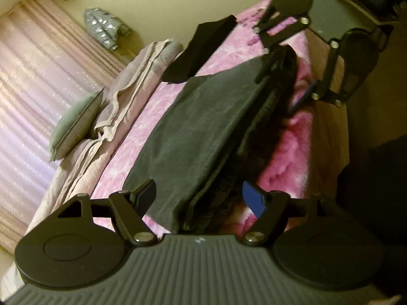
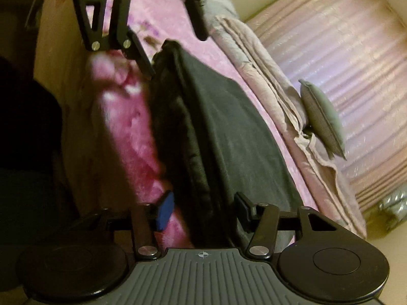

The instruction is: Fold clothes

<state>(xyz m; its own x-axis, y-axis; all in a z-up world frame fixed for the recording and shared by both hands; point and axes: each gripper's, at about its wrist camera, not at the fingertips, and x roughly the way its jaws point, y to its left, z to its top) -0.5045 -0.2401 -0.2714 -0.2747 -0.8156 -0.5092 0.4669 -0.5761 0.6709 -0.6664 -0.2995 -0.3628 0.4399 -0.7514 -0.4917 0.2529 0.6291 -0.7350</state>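
A dark grey garment [image 1: 203, 117] lies folded lengthwise on a pink fleece blanket [image 1: 282, 157] over the bed; it also shows in the right wrist view [image 2: 229, 132]. My left gripper [image 1: 201, 198] is open, its fingers on either side of the garment's near end. My right gripper [image 2: 203, 211] is open, its fingers astride the opposite end. Each gripper shows in the other's view: the right one [image 1: 290, 76] at the garment's far end, the left one [image 2: 175, 50] at the far end there. A second black garment [image 1: 201, 48] lies folded further up the bed.
Folded beige bedding [image 1: 122, 96] and a grey-green cushion [image 1: 76, 122] lie along the bed beside pink curtains [image 1: 38, 76]. A silver puffer jacket [image 1: 104, 25] hangs on the wall. The bed's edge [image 1: 328, 117] drops off beside the blanket. The same cushion [image 2: 323, 119] shows in the right wrist view.
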